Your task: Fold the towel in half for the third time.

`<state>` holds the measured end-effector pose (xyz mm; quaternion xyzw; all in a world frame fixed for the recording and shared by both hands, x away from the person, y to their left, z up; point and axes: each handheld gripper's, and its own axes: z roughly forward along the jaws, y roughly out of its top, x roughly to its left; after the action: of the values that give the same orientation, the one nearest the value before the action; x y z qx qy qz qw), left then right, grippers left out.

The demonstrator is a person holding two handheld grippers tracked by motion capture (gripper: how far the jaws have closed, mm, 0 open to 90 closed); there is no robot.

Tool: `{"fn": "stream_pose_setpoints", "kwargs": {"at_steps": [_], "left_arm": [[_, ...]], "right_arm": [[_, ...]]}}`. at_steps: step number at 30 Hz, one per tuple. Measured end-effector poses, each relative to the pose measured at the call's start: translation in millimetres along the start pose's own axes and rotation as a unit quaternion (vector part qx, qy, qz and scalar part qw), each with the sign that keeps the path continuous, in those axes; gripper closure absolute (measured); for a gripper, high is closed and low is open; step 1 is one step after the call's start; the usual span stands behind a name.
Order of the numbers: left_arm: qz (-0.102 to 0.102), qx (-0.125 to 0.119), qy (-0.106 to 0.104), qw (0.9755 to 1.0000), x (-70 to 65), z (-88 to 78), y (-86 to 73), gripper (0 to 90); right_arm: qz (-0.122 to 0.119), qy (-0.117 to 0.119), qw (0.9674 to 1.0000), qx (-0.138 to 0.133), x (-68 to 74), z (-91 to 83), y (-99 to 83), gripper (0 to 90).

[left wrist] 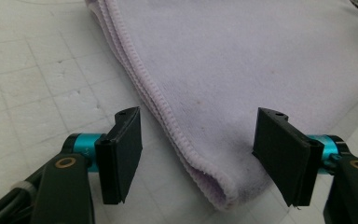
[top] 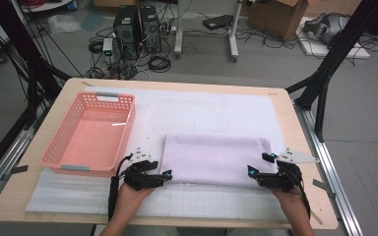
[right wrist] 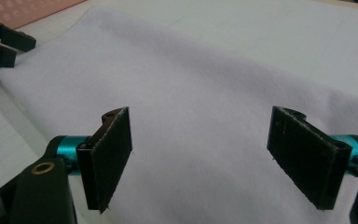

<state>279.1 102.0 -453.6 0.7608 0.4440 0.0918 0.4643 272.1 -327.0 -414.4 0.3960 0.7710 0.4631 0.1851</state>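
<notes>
A folded lilac towel (top: 216, 157) lies flat on the white gridded mat (top: 202, 201) in the middle of the table. My left gripper (top: 160, 170) sits at the towel's near left corner. In the left gripper view the layered, stitched corner of the towel (left wrist: 242, 60) lies between the jaws of this gripper (left wrist: 200, 154), which stand open; the pads do not touch it. My right gripper (top: 260, 165) is at the towel's near right corner. Its jaws (right wrist: 205, 154) are wide open just over the smooth towel (right wrist: 191, 93), gripping nothing. The left gripper (right wrist: 0, 44) shows far off at the upper left of the right gripper view.
An empty pink plastic basket (top: 61, 129) stands on the left of the table, close to the towel's left edge. The wooden table edge (top: 305, 147) runs along the right. Computers, cables and boxes lie on the floor beyond the table.
</notes>
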Motion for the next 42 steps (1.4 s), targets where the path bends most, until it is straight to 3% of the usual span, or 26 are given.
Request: {"fn": "stream_pose_setpoints", "kwargs": {"at_steps": [6,12,24,29,42], "left_arm": [[0.021,0.007,0.01,0.9997,-4.1,1.2,0.1,38.2],[0.027,0.009,0.018,0.9994,-6.6,2.2,0.2,45.5],[0.007,0.012,0.007,0.9999,-4.9,1.1,-0.8,67.5],[0.003,0.012,0.004,0.9999,-5.2,1.3,-1.3,74.4],[-0.008,0.003,0.0,1.0,-5.4,0.2,-1.9,79.8]], "right_arm": [[-0.011,0.02,0.9997,0.003,2.9,23.0,20.6,20.9],[-0.022,0.03,0.9992,0.018,7.7,39.7,37.0,20.9],[-0.048,0.051,0.9965,0.045,17.2,81.0,69.5,20.9],[-0.064,0.067,0.9937,0.063,25.4,103.3,84.4,20.9],[-0.083,0.099,0.987,0.096,38.2,154.1,105.3,24.0]]}}
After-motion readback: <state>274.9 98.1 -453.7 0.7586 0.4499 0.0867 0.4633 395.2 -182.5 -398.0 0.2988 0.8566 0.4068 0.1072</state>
